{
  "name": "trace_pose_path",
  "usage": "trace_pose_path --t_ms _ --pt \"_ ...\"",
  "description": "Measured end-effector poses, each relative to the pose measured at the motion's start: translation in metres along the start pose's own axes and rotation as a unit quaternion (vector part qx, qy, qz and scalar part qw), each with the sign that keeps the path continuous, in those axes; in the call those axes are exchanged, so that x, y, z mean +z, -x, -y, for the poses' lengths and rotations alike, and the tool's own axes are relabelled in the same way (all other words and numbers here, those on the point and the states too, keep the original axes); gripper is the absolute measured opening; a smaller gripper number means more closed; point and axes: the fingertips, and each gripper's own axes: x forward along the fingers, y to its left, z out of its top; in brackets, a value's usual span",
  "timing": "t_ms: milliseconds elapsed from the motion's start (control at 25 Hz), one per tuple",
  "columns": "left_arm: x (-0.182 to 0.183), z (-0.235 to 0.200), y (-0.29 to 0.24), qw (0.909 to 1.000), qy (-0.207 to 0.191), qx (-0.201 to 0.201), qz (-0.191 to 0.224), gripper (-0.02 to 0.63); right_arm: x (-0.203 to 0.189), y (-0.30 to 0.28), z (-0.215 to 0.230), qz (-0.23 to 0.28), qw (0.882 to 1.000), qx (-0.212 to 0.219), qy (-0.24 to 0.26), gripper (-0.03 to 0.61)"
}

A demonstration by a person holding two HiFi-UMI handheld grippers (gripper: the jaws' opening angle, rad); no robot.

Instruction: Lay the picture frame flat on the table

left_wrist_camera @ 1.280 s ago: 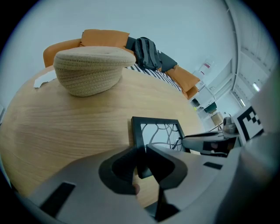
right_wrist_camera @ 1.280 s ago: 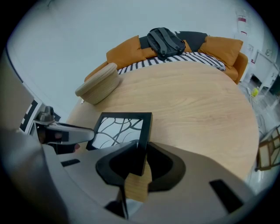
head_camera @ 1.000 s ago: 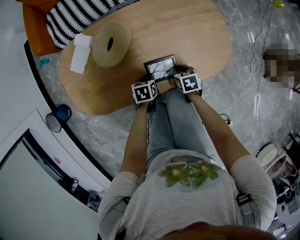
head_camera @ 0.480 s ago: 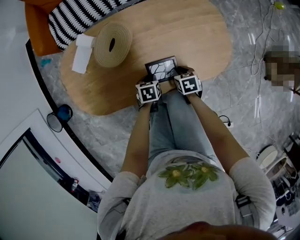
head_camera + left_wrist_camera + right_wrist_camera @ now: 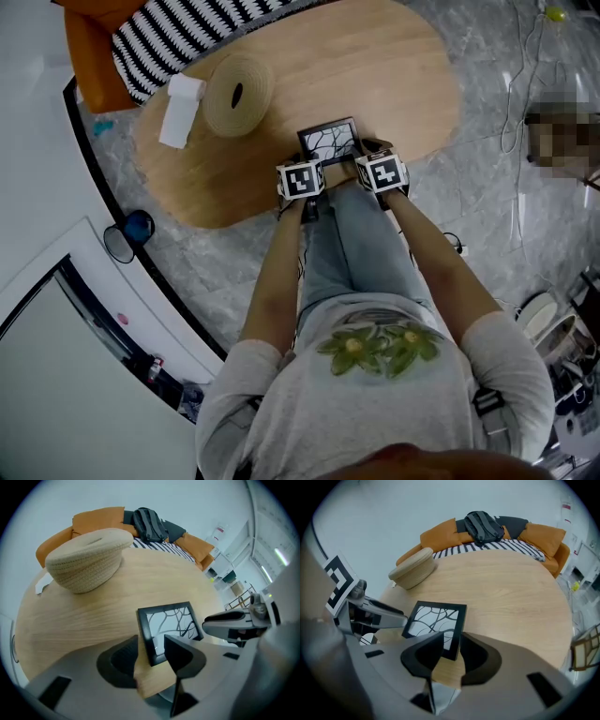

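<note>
picture frame (image 5: 330, 142) flat near worktop (image 5: 375, 66) 6 o'clock edge | left gripper (image 5: 150, 637) jaws opening, corner loose between | right gripper (image 5: 452, 635) jaws apparently pinching other corner | risk: withdrawing unreleased likely drags frame off

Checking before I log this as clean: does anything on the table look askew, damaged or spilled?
Nothing stands out. The picture frame lies flat near the table's edge, a corner between the left gripper's opening jaws. Its dark branching lines look like artwork, not cracks.

Grey T-shirt (image 5: 375, 403) — green leaf print — blue jeans (image 5: 352, 248).
</note>
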Motion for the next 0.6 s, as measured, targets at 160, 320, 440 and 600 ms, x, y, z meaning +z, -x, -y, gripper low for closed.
trace_pose_path --t_ms 160,320,440,600 --pt "0.008 0.014 0.032 0.9990 0.008 -0.018 0.041 0.147 0.011 0.029 -0.008 0.023 0.999 -0.018 0.013 0.010" --pt "0.020 0.025 0.069 0.9969 -0.007 -0.003 0.078 0.076 0.016 0.058 -0.022 0.014 0.999 -0.008 0.032 0.008" --pt "0.027 0.034 0.097 0.9958 -0.010 -0.002 0.091 0.034 0.023 0.081 -0.033 0.007 0.999 0.004 0.033 0.008" --pt "0.033 0.044 0.129 0.9950 -0.001 -0.009 0.100 0.020 0.030 0.106 -0.044 0.001 0.999 0.018 0.037 0.006"
